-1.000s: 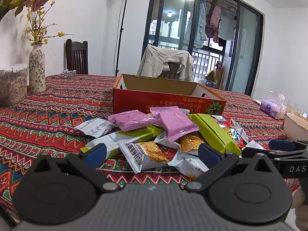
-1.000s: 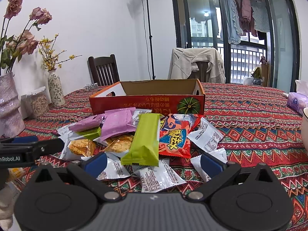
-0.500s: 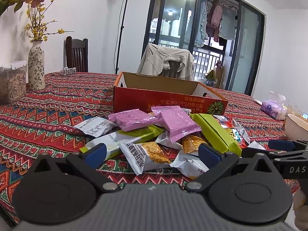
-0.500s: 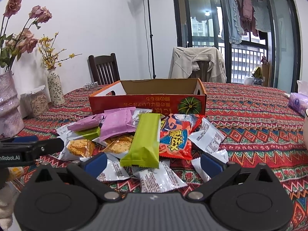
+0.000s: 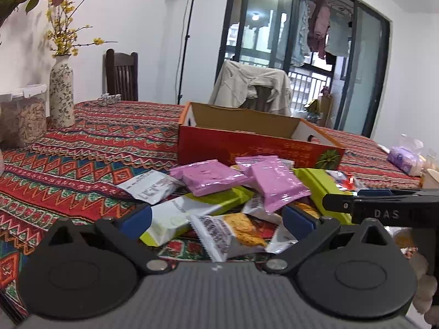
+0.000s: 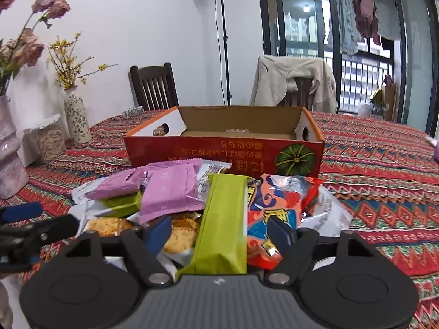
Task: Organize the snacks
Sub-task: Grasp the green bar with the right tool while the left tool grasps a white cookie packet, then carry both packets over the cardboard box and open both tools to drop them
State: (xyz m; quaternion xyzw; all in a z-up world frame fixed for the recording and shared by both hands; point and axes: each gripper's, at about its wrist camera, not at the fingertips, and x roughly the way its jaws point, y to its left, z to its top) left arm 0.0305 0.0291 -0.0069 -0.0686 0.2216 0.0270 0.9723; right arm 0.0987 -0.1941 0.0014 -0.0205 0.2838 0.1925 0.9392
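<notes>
A heap of snack packets lies on the patterned tablecloth in front of an open red cardboard box [image 6: 208, 152]. My right gripper [image 6: 219, 234] has its jaws closing around the near end of a long green packet [image 6: 223, 219]; a gap still shows on each side of it. A red-and-blue packet [image 6: 271, 211] and pink packets [image 6: 170, 192] lie beside it. My left gripper [image 5: 216, 219] stands open just short of the heap, over a white-and-green packet [image 5: 189, 211] and a cracker packet [image 5: 233, 233]. The box [image 5: 247, 148] looks empty.
A flowered vase [image 5: 61, 93] and a clear lidded jar [image 5: 23, 118] stand at the table's left. A pink vase [image 6: 8, 150] stands nearer the front. Two chairs, one with a jacket [image 6: 293, 82], are behind the table. A tissue pack [image 5: 403, 159] lies at the right.
My right gripper has moved forward into the heap and its jaws have narrowed around the green packet. The left gripper has stayed open and barely moved.
</notes>
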